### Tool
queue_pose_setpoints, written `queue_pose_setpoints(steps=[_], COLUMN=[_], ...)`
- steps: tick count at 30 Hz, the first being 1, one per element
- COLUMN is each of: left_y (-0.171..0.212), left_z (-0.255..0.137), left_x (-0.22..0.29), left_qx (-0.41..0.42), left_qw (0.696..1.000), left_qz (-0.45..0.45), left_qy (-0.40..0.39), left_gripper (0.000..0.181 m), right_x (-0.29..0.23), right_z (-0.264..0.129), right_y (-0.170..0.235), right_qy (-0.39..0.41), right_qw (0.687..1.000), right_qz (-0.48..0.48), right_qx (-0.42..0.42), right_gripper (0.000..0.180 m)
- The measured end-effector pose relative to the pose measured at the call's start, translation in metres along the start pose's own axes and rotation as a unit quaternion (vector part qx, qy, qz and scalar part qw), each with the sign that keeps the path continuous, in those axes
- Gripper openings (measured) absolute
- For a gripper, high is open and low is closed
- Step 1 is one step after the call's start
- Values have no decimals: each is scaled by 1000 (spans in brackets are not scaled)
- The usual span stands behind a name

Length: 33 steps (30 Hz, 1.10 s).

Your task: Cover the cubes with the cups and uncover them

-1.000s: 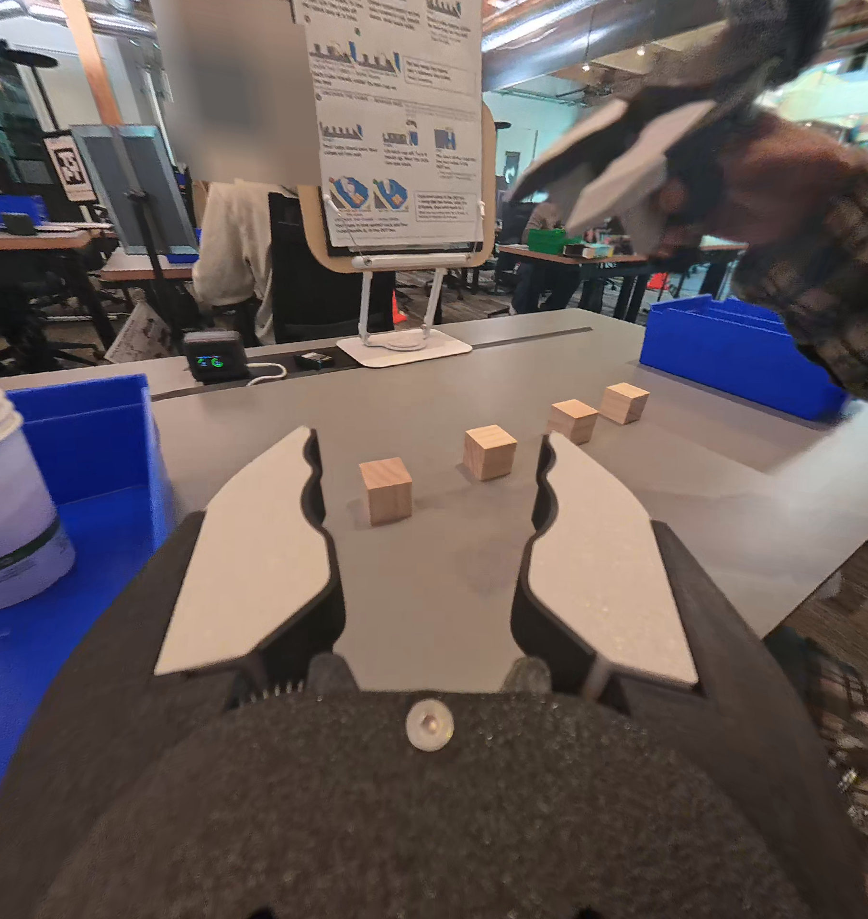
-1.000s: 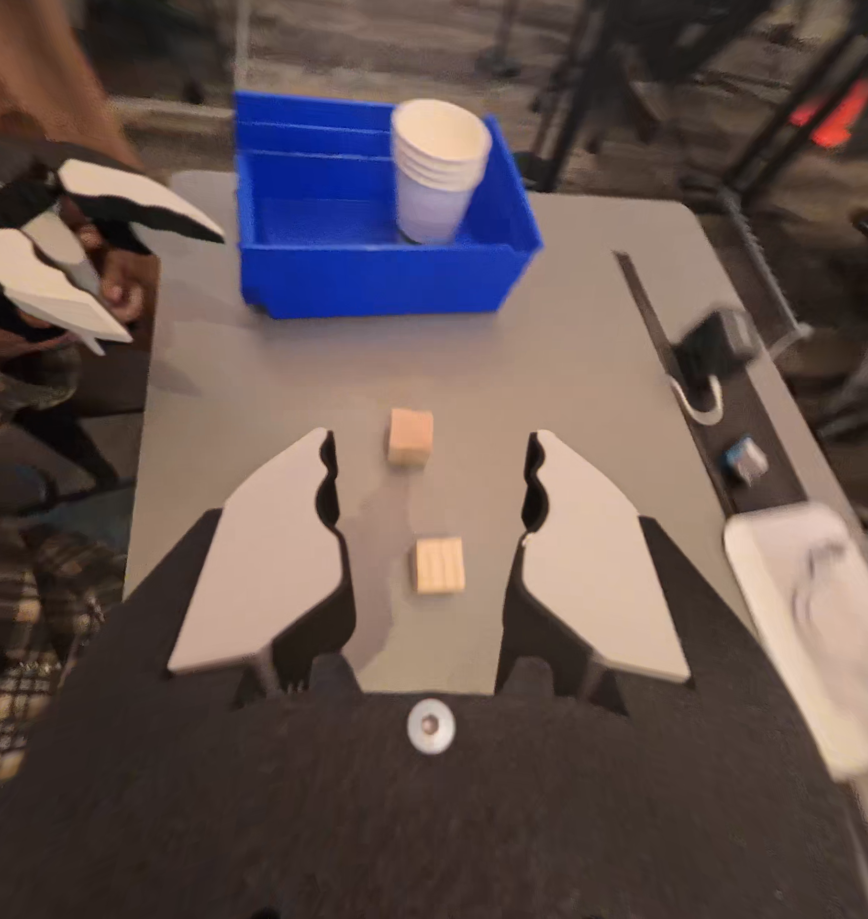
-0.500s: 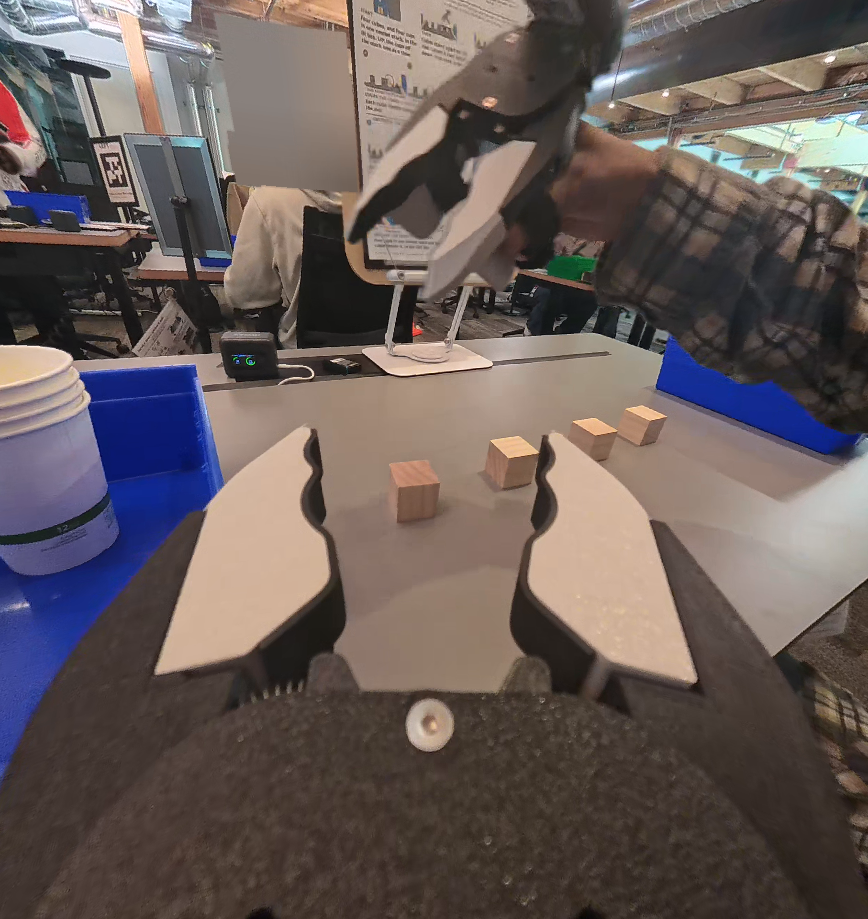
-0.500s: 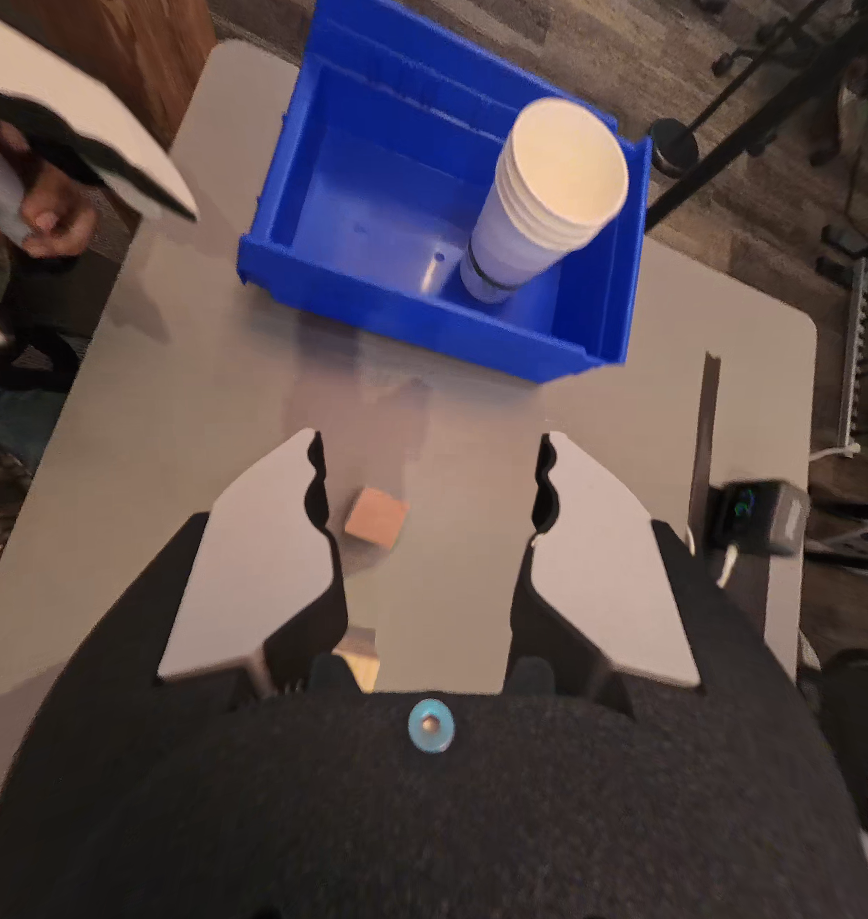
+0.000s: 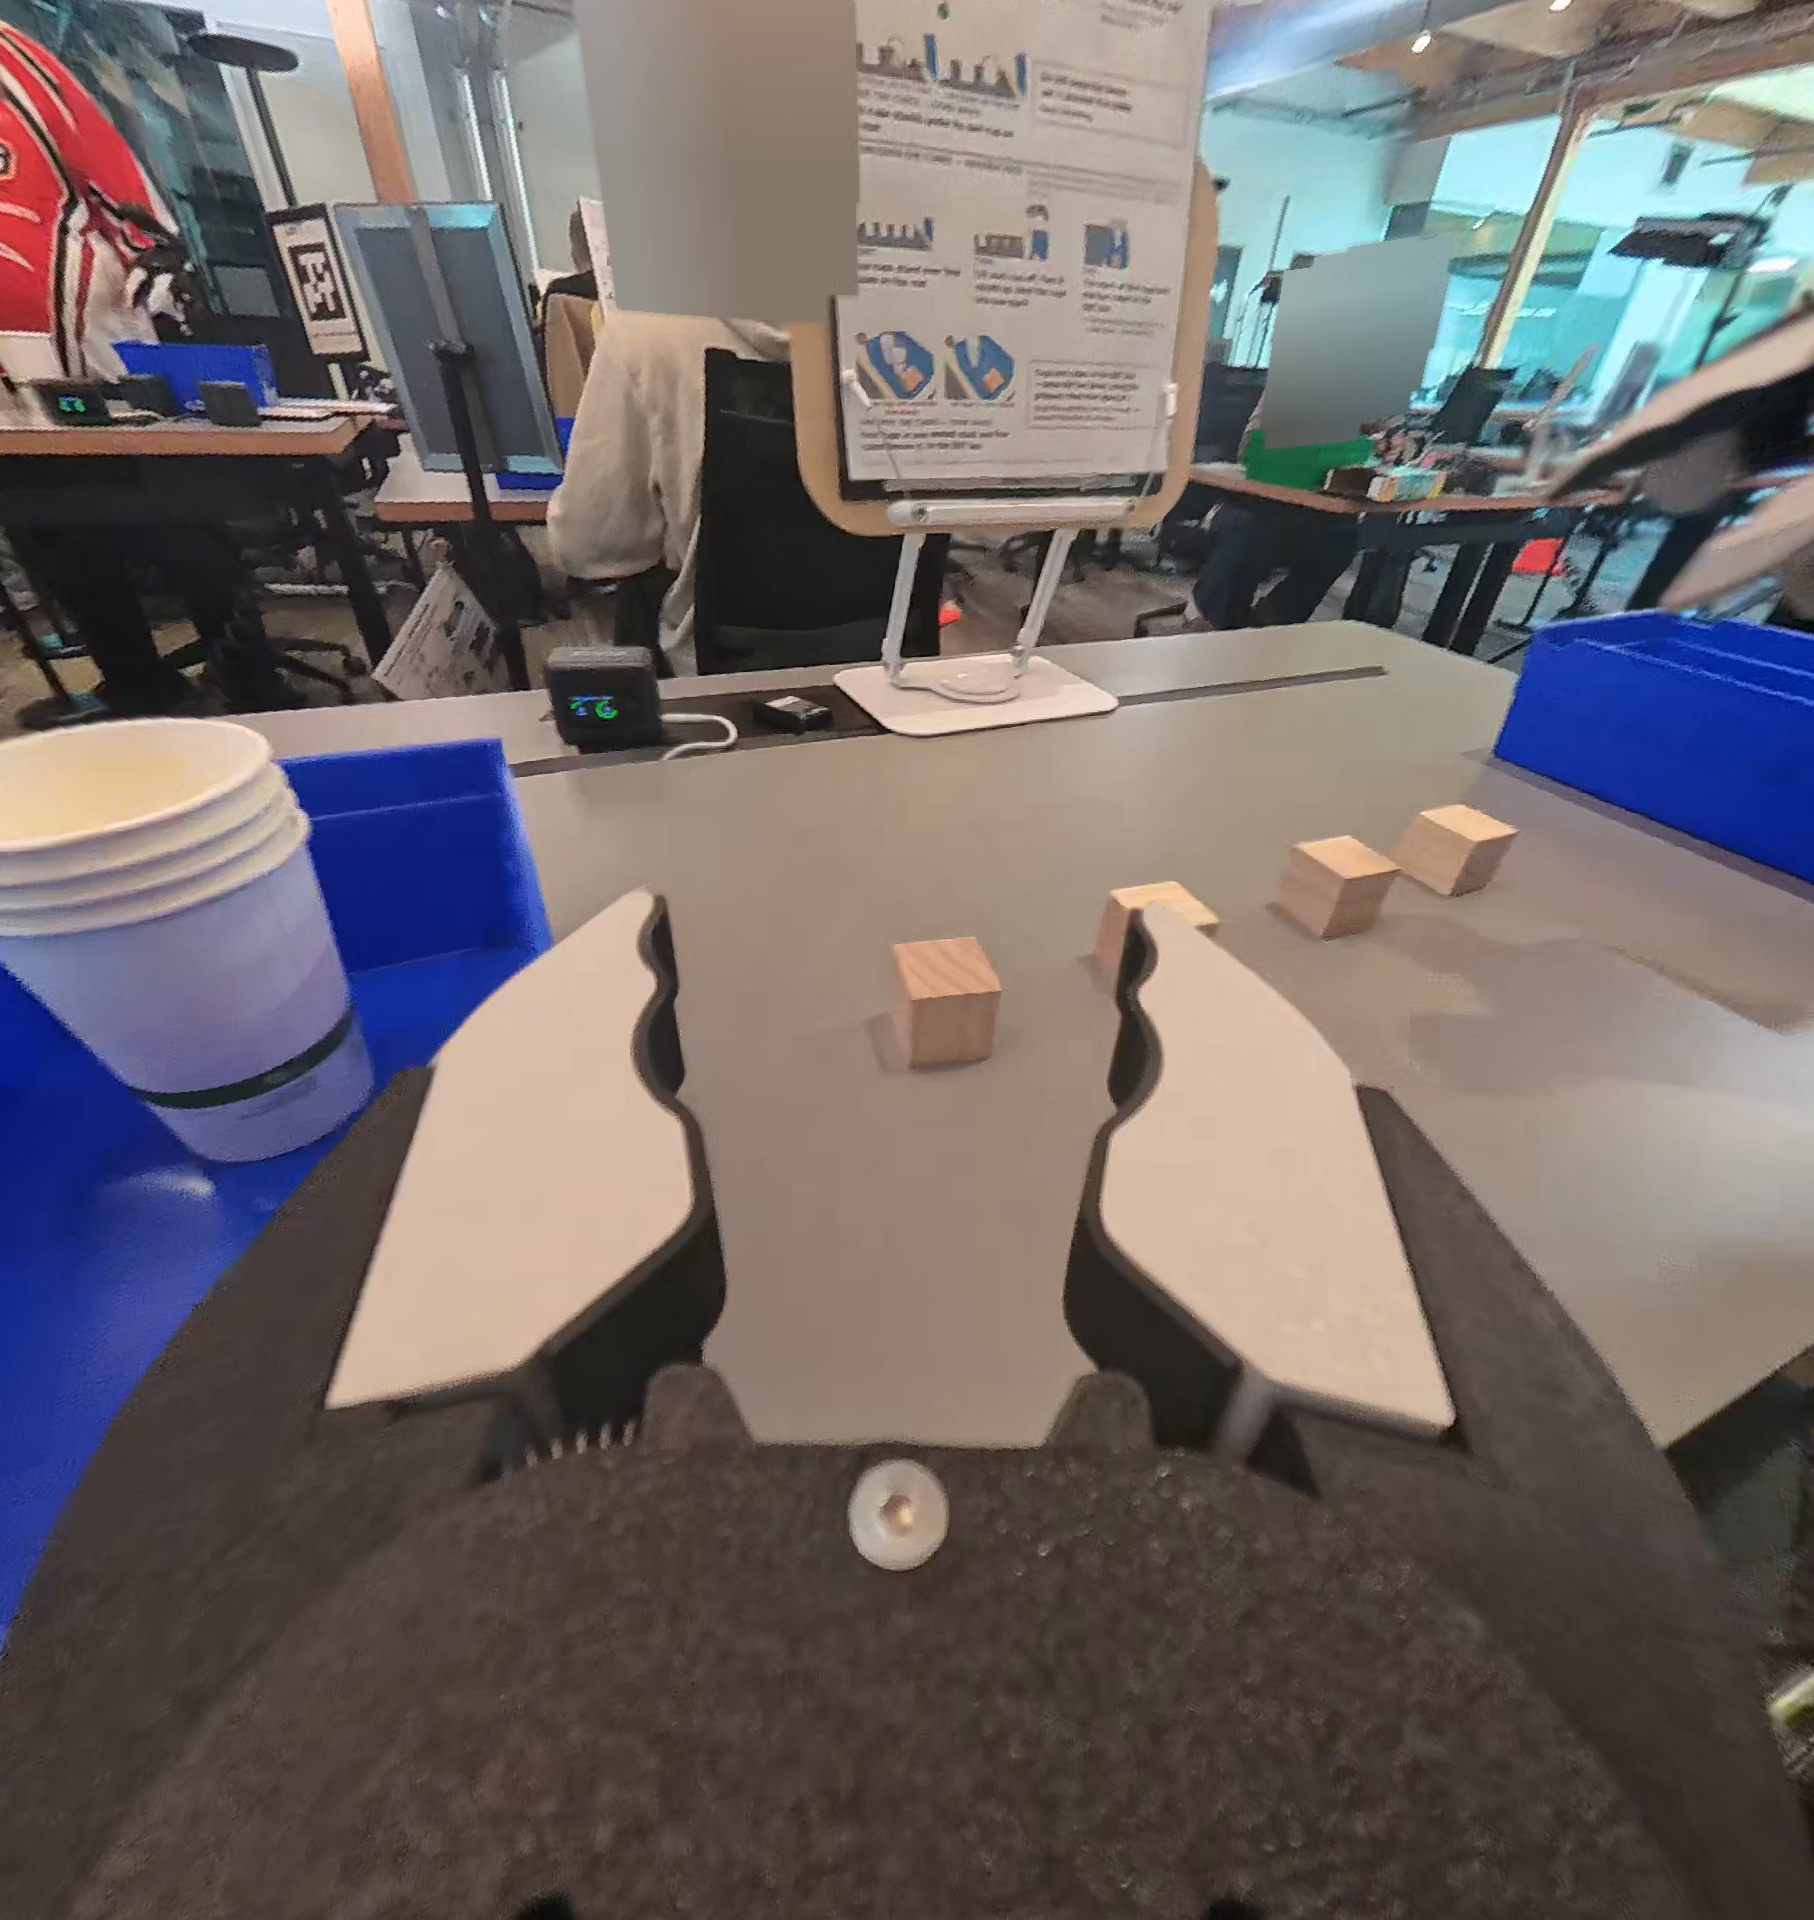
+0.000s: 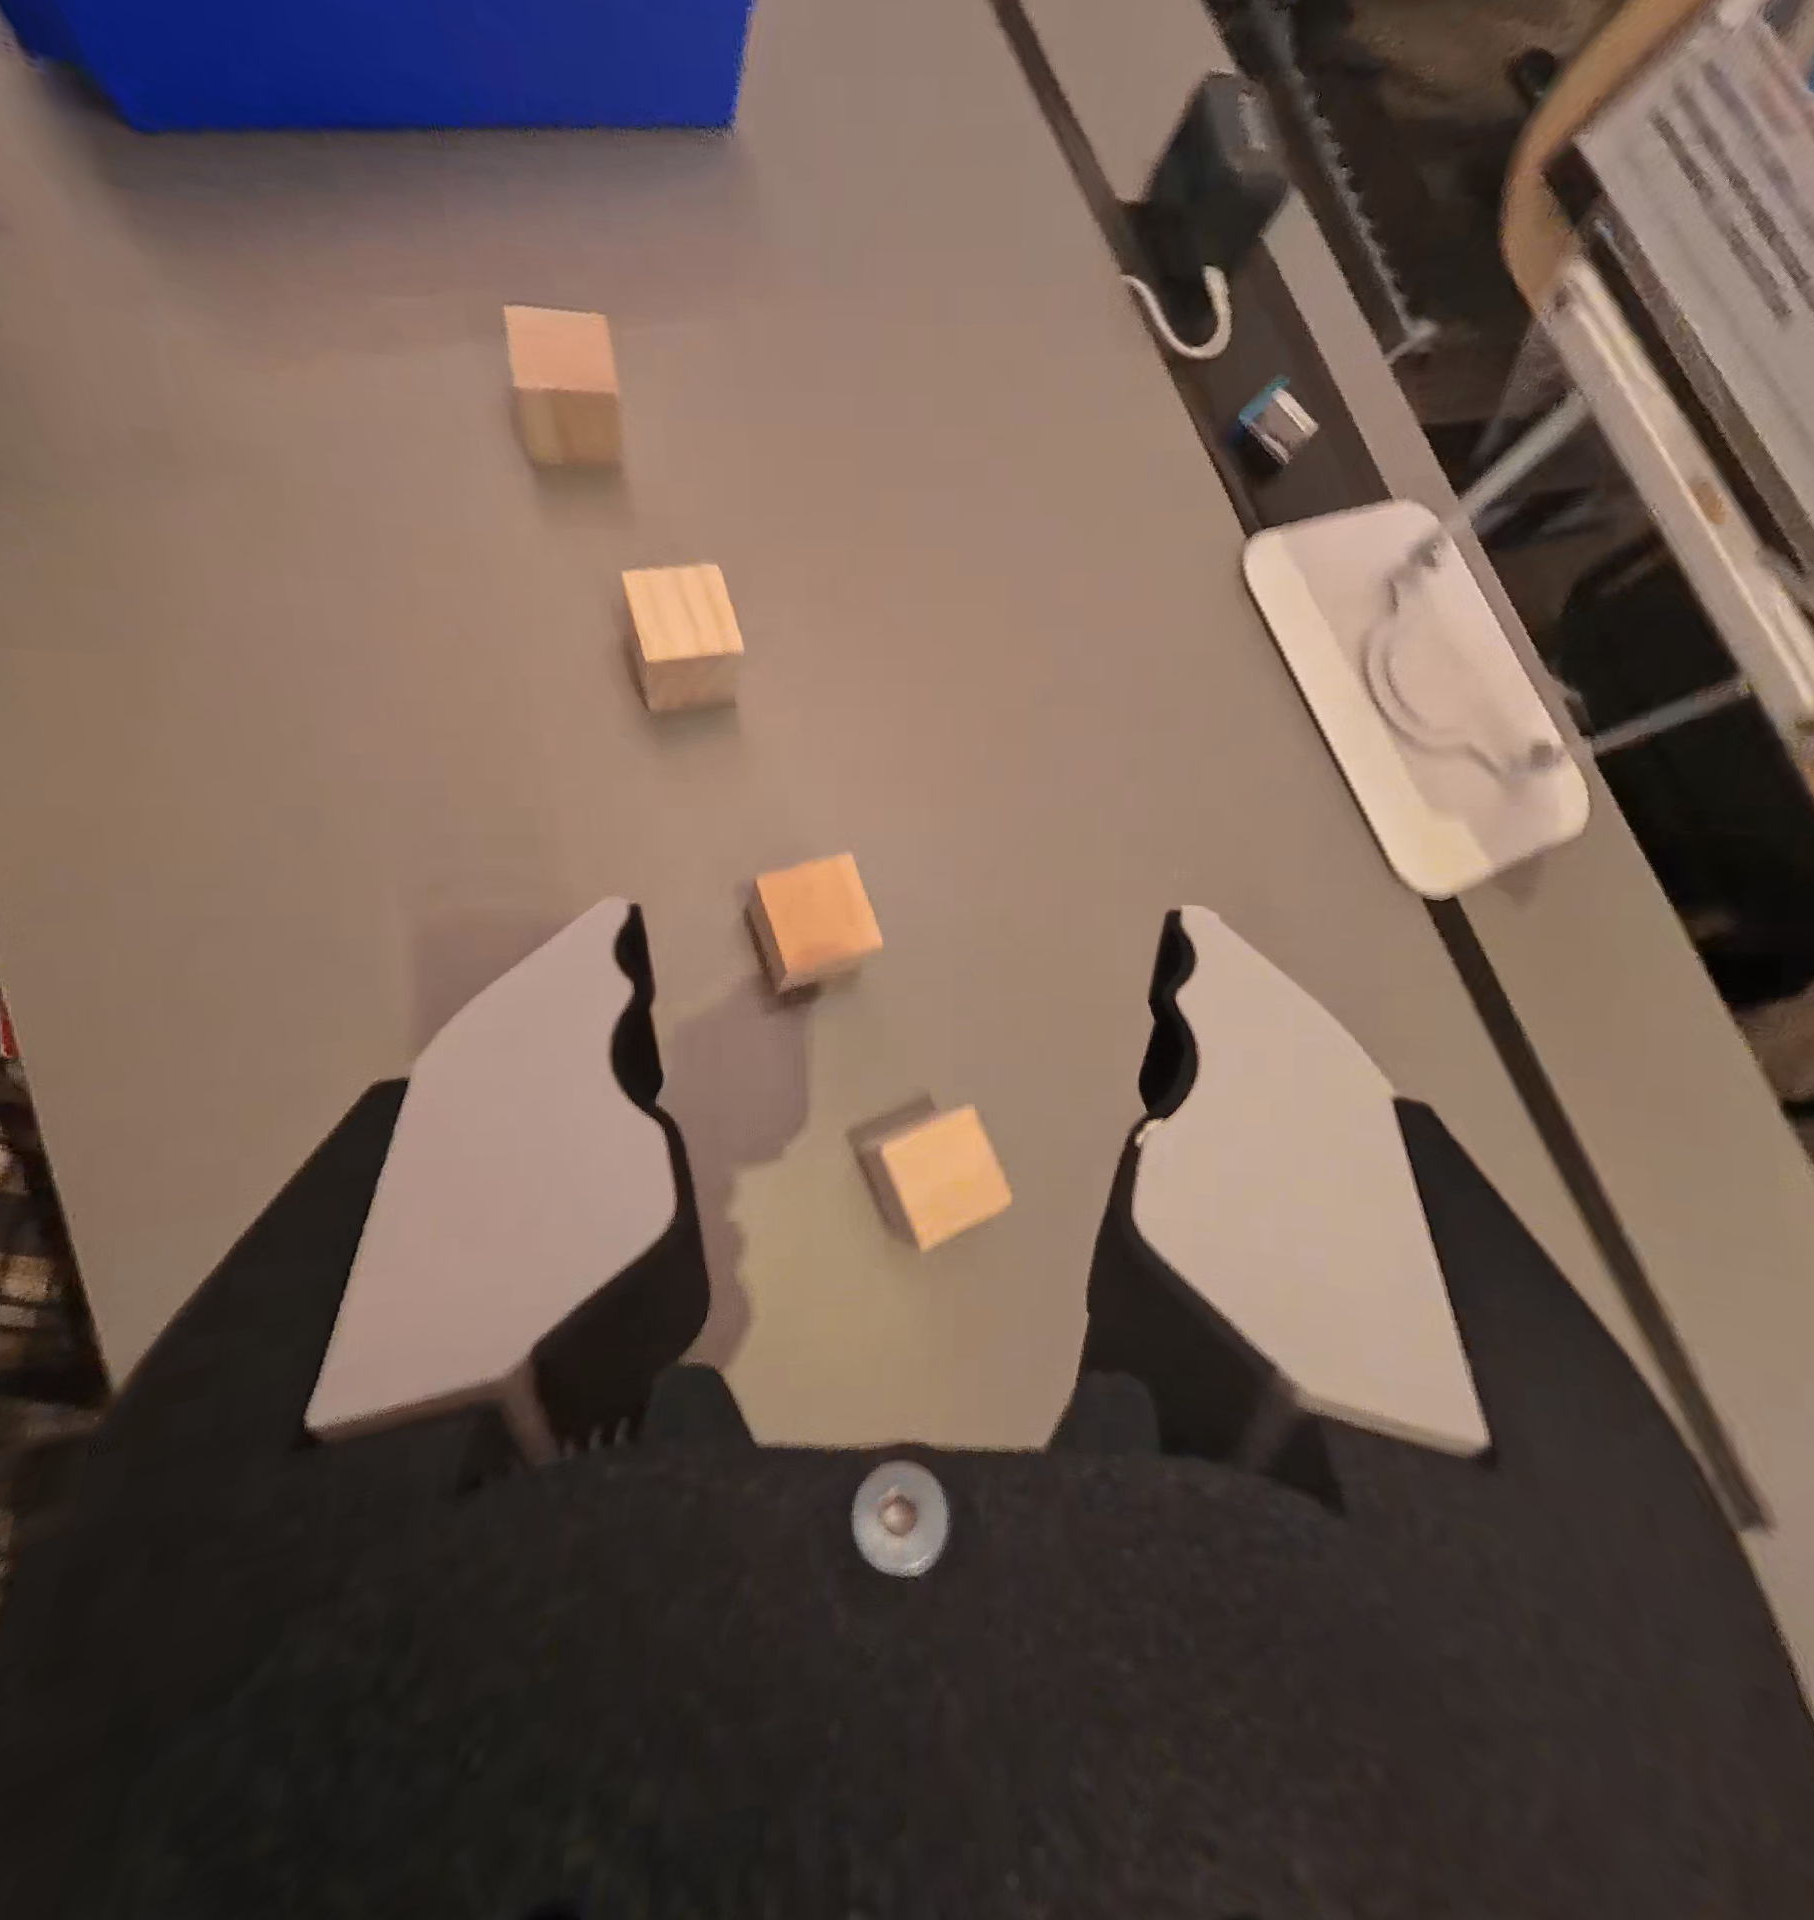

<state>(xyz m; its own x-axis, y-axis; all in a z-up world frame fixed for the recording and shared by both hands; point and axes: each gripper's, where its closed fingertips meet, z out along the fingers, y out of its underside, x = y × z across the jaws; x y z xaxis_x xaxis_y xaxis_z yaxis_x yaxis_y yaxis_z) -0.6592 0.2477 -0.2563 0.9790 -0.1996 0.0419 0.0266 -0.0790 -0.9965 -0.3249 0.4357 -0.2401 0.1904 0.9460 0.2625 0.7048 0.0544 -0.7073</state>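
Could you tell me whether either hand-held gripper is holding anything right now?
Nothing is held: the left hand-held gripper and right hand-held gripper are both open and empty.

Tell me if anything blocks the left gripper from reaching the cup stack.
Nothing visible does. The left gripper is open and empty; the cup stack stands upright in the blue bin to its left, above the bin's wall, with only open space between them.

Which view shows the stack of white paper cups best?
The left wrist view: the stack of white paper cups stands upright in the blue plastic bin at the left. The right wrist view shows only a blue bin edge, no cups.
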Motion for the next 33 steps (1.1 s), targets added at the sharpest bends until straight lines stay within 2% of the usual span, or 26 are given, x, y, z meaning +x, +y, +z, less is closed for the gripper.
queue_pose_setpoints(steps=[4, 7, 12, 17, 23, 26, 33], left_y=[-18, -35, -37, -20, 8, 13, 17], left_z=[5, 16, 39, 54, 68, 75, 79], left_x=[-35, -68, -129, -167, -185, -191, -196], left_qx=[-76, -146, -294, -396, -452, -460, -466], left_qw=[997, 988, 945, 900, 866, 863, 864], left_qz=[17, 56, 127, 147, 174, 166, 151], left_qy=[-12, 5, 64, 108, 127, 125, 119], left_gripper=[80, 79, 71, 61, 40, 30, 18], right_x=[-13, -33, -70, -93, -103, -105, -104], right_z=[-32, -40, -40, -42, -43, -41, -37], right_y=[45, 71, 102, 113, 120, 122, 120], right_qy=[41, 56, 60, 55, 48, 41, 37], right_qw=[994, 988, 980, 973, 972, 972, 972], right_qz=[85, 127, 160, 188, 200, 203, 200], right_qx=[47, 74, 97, 118, 117, 115, 115], right_gripper=[91, 91, 92, 92, 91, 92, 92])
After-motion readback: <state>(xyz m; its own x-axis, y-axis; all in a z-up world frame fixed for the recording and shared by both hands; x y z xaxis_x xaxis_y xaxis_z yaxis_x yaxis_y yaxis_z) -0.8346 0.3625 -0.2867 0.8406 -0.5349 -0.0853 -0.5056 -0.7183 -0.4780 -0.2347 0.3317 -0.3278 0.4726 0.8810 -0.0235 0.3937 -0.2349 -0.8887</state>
